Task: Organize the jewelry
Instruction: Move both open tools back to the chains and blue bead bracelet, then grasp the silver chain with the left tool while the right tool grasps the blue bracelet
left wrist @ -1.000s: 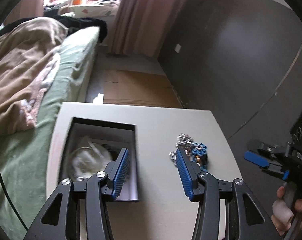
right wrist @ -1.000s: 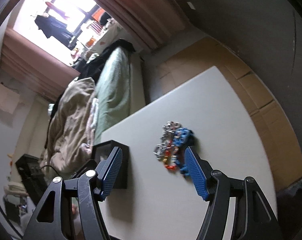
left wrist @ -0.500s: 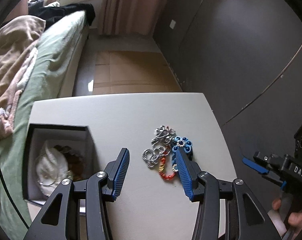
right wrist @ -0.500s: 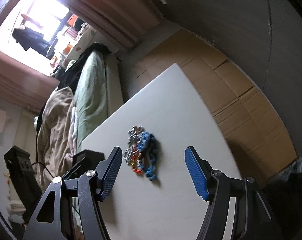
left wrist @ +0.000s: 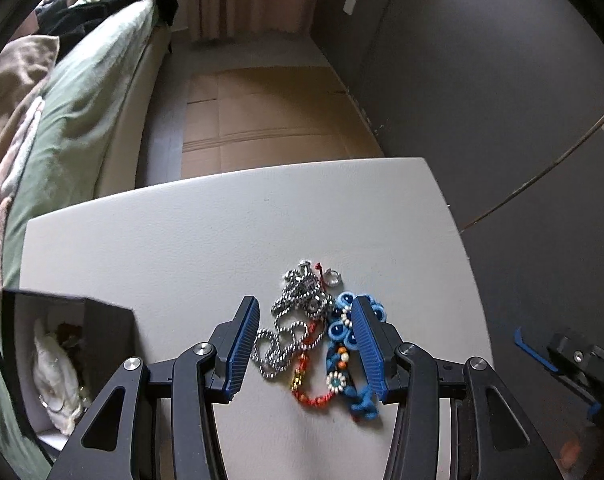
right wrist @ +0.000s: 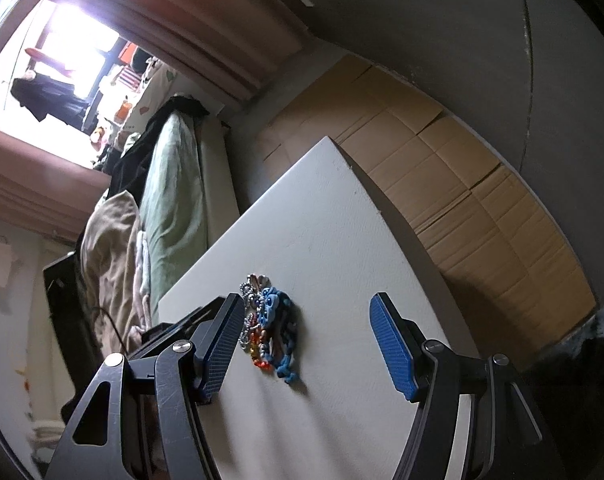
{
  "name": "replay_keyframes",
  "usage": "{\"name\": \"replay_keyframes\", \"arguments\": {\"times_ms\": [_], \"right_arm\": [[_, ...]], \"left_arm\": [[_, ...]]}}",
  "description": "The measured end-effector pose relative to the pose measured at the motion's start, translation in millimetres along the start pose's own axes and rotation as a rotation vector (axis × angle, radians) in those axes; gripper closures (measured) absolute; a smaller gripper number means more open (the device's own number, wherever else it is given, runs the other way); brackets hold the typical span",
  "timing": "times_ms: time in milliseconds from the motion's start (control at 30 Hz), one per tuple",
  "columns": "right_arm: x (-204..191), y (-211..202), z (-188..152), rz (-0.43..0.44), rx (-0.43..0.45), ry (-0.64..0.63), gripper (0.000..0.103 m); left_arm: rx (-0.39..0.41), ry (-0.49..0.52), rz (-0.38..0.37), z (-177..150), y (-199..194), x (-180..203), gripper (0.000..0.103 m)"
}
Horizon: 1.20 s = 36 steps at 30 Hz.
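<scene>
A small heap of jewelry (left wrist: 318, 340) lies on the white table (left wrist: 221, 232): a silver ball chain (left wrist: 285, 340), a red and orange beaded bracelet (left wrist: 306, 384) and a blue knotted bracelet (left wrist: 350, 356). My left gripper (left wrist: 306, 344) is open and hangs just above the heap, its fingers on either side of it. A black jewelry box (left wrist: 65, 356) with white lining stands open at the left. My right gripper (right wrist: 306, 344) is open and empty, off the table's right side; the heap (right wrist: 267, 328) lies ahead of it, near its left finger.
A bed with a green sheet (left wrist: 73, 112) and a beige blanket runs along the table's left side. Flattened cardboard (left wrist: 261, 120) covers the floor beyond the table. A dark wall (left wrist: 482, 80) stands to the right. The right gripper also shows in the left wrist view (left wrist: 562, 360).
My left gripper has moved right and down from over the box to over the jewelry heap. My right gripper has drawn back to the right and tilted.
</scene>
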State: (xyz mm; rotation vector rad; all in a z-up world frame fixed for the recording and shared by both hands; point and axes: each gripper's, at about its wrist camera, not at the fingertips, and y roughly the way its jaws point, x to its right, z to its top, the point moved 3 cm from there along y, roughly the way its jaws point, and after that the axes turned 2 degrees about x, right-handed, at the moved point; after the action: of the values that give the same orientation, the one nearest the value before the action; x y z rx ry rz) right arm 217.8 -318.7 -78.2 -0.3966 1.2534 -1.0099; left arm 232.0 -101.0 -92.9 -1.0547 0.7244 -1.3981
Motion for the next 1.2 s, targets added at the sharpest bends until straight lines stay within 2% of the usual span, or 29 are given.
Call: {"name": "replay_keyframes", "arguments": {"times_ms": [200,367,400,467,567,667,767,1033,1200], "right_arm": [[6.0,1.6,5.6,-0.008,-0.002,0.021,0.037],[2.8,2.8,5.2,-0.008,-0.008,0.008,0.037],[1.5,3.9,4.4,-0.009,-0.011,0.003,0.037],[-0.7,7.0,3.0,-0.011,-0.018,-0.002,0.037],[-5.3,12.8,1.5,-0.008,-0.028,-0.013,0.037],[-11.9,21.1,-3.3,0.0,-0.048,-0.027,0.037],[-18.9,30.5,-8.9,0.006,-0.072,-0.045,0.037],[-30.9,50.7,-14.2,-0.021,-0.089,-0.099,0.038],[-40.5,69.9,-18.3,-0.05,-0.112,-0.139,0.043]], "left_arm": [[-0.037,-0.027,0.018,1.9,24.7,-1.5,0.057],[-0.023,-0.03,0.028,-3.5,32.7,-1.4,0.059],[-0.018,-0.026,0.028,-5.7,32.2,-1.8,0.061],[-0.018,-0.023,0.047,-8.6,30.8,-5.8,0.079],[-0.021,-0.03,0.018,-13.0,27.7,-13.2,0.079],[-0.031,-0.038,0.025,-15.1,24.5,-20.9,0.08],[-0.013,-0.068,0.006,-15.9,13.4,-31.6,0.08],[0.047,-0.066,-0.009,-8.1,-33.6,-46.0,0.08],[0.085,-0.063,-0.007,-1.4,-64.0,-54.5,0.08]]}}
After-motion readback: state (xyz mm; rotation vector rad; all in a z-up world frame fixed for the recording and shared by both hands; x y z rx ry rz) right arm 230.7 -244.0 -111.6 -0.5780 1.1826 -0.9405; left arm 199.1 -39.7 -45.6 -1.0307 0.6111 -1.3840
